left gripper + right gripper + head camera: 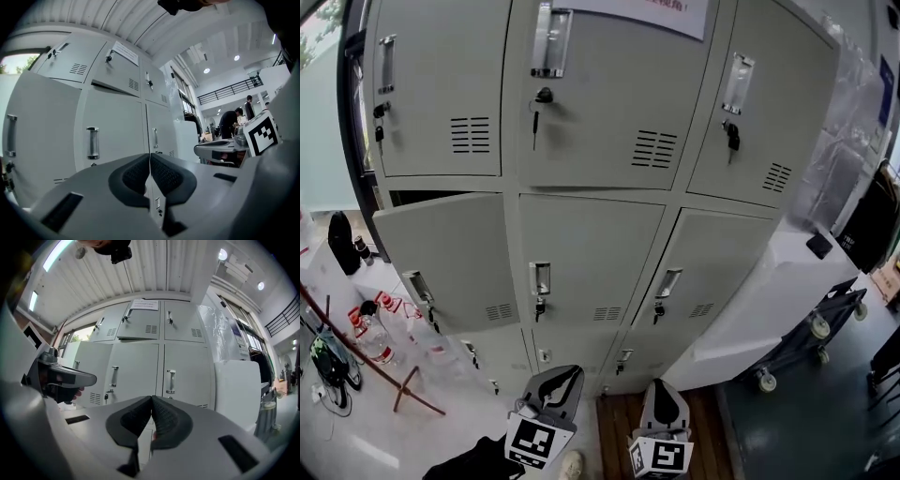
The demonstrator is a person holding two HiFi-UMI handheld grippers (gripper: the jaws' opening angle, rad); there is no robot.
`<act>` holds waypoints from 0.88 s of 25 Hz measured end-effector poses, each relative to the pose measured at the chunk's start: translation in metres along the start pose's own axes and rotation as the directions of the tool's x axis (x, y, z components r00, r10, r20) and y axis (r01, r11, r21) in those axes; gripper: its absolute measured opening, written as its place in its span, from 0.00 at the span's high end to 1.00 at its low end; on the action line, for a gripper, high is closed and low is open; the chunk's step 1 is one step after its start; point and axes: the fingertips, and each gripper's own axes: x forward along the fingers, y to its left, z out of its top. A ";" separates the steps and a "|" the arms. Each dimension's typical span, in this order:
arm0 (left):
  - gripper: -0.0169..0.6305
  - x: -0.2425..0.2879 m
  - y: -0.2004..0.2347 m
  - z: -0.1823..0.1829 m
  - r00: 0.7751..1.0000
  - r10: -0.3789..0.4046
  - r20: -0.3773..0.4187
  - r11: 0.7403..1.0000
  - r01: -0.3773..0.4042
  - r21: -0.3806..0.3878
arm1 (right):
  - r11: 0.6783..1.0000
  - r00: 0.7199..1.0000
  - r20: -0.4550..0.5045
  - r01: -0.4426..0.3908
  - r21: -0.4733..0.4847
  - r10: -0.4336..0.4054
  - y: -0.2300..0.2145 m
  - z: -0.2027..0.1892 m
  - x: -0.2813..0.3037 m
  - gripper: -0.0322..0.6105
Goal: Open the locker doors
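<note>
Steel locker stands just in front. Its doors are prob. stiff, light on the hinges. Mid-left door is ajar. Best hold: slim metal handle, likely slippery. Left tool & right tool are clenched, empty.

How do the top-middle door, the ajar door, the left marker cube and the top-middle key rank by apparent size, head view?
1. top-middle door, even cropped at the top.
2. ajar door.
3. left marker cube, enlarged by nearness.
4. top-middle key.
</note>
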 end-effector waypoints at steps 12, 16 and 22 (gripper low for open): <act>0.93 0.077 0.021 -0.004 0.999 0.035 -0.023 0.999 -0.035 0.007 | 0.996 0.996 0.021 -0.091 -0.015 0.091 -0.033 0.005 0.098 0.76; 0.93 0.090 0.028 -0.004 0.998 0.049 -0.026 0.999 -0.048 0.012 | 0.994 0.993 0.046 -0.107 -0.024 0.108 -0.039 0.016 0.130 0.70; 0.93 0.105 0.039 -0.005 0.997 0.072 -0.033 0.997 -0.072 0.009 | 0.991 0.991 0.036 -0.130 -0.020 0.130 -0.051 0.023 0.172 0.62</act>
